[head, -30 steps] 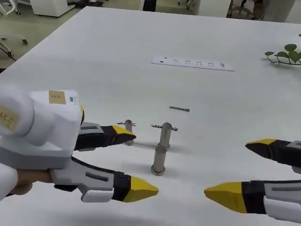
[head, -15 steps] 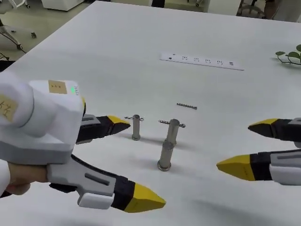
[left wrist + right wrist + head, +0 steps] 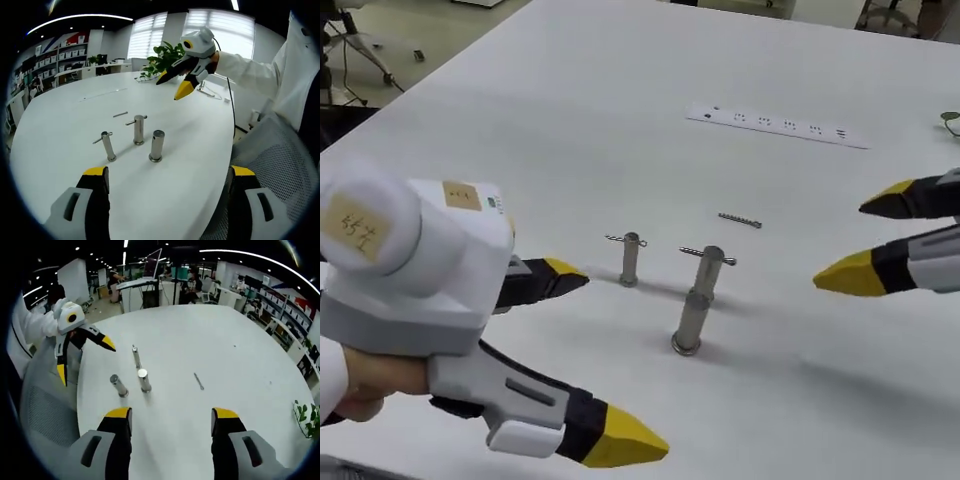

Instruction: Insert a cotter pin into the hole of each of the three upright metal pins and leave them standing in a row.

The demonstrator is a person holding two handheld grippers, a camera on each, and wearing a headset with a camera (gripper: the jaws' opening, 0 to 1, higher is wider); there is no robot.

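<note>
Here, we held the left gripper (image 3: 615, 360) and the right gripper (image 3: 842, 245) wide open and empty above the table (image 3: 520, 150). Between them the left pin (image 3: 630, 262) and middle pin (image 3: 709, 275) each carried a cotter pin (image 3: 618, 239); the near pin (image 3: 689, 322) stood in front; a loose cotter pin (image 3: 740, 220) lay beyond.

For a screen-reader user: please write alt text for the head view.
Three metal pins stand on a white table: the left pin and back pin carry cotter pins, the nearest pin none. A loose cotter pin lies beyond; the open left gripper and open right gripper flank them.
</note>
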